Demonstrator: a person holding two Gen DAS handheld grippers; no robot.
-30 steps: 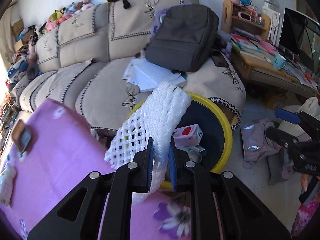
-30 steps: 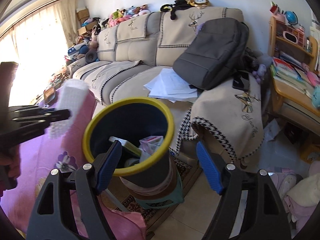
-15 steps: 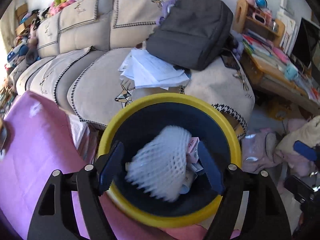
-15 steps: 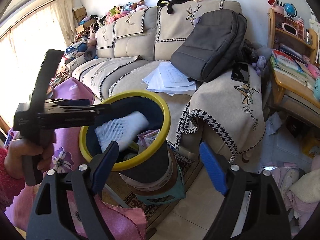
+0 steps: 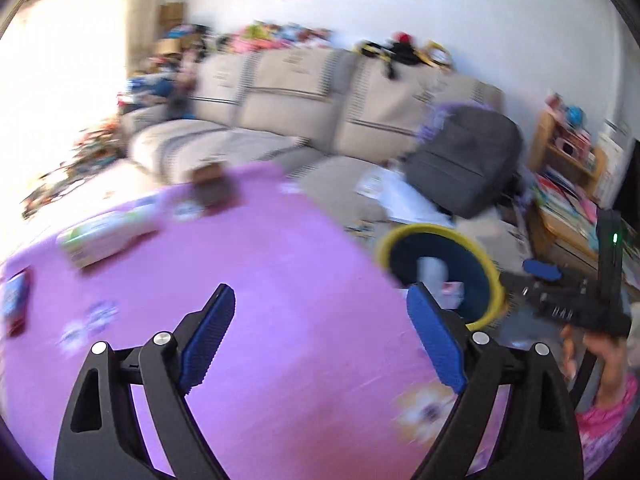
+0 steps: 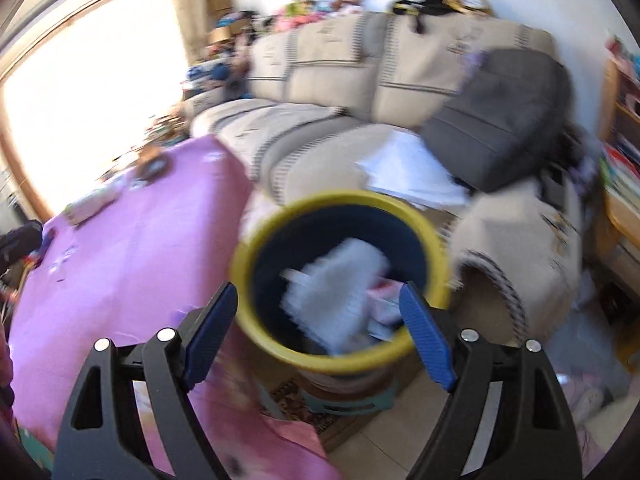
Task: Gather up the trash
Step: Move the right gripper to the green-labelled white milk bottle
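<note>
Sunlight floods a cluttered living room: a beige sofa (image 5: 304, 120) along the back wall with a grey backpack (image 5: 464, 168) and loose papers (image 6: 412, 176) on it, and in front of me a tabletop (image 5: 248, 280) draped in purple cloth. Both views are smeared with motion blur, so small details are uncertain.

My left tongs (image 5: 320, 336) hang over the purple cloth with the jaws spreading apart and nothing between them. My right tongs (image 6: 318, 332) are spread wide too, empty, framing the yellow-rimmed bin (image 6: 436, 256) that stands off the corner of the tabletop. The white foam netting (image 6: 340, 284) lies inside that bin, on top of a pinkish carton and other scraps.

What I judge to be left for collecting sits at the far left of the tabletop: a pale packet (image 5: 104, 236), a small brown object (image 5: 212, 188) near the far edge, and a red-and-blue item (image 5: 16, 304) at the left margin. I cannot tell from this blur which of these are rubbish.

Risks from here: with the left hand moving this fast, I could overshoot and shove a packet off the far edge, or snag the cloth with a fingertip and drag everything. The bin appears perched on a stool, so a knock from the right tongs could tip it. Grabbing something that is not trash is the other hazard.
</note>
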